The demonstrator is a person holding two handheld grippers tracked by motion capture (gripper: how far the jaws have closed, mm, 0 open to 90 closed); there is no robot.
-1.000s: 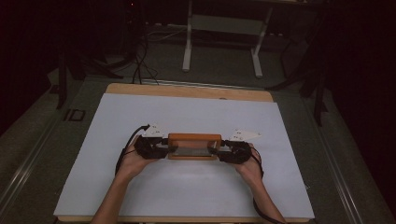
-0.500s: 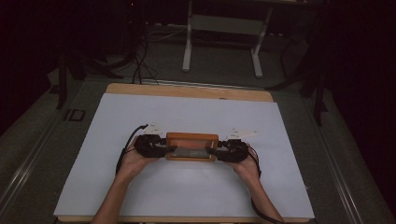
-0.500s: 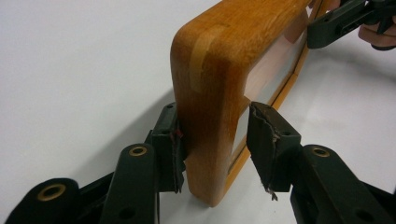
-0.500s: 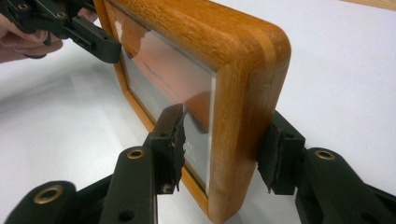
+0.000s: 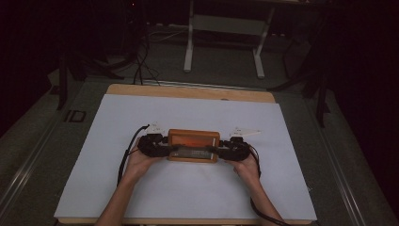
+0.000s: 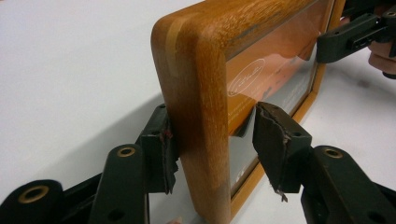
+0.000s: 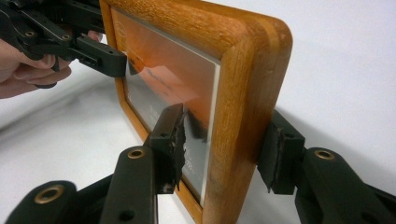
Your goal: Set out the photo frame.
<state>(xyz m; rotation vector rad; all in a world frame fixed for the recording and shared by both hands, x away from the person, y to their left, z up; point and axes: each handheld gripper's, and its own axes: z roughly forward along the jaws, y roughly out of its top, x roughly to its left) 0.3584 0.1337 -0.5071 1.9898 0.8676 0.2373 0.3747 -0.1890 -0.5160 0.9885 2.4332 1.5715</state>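
Wooden picture frame [image 5: 193, 145] upright on the white table [image 5: 108, 122], left gripper [image 6: 215, 140] and right gripper [image 7: 223, 148] straddling its ends, apparently released, pads just apart.

pale logo on frame glass [image 6: 252, 77], unreadable

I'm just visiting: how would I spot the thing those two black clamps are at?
Find the white table. Near its middle a wooden picture frame stands on edge between the left gripper and the right gripper. Its orange picture under glass marks it out.
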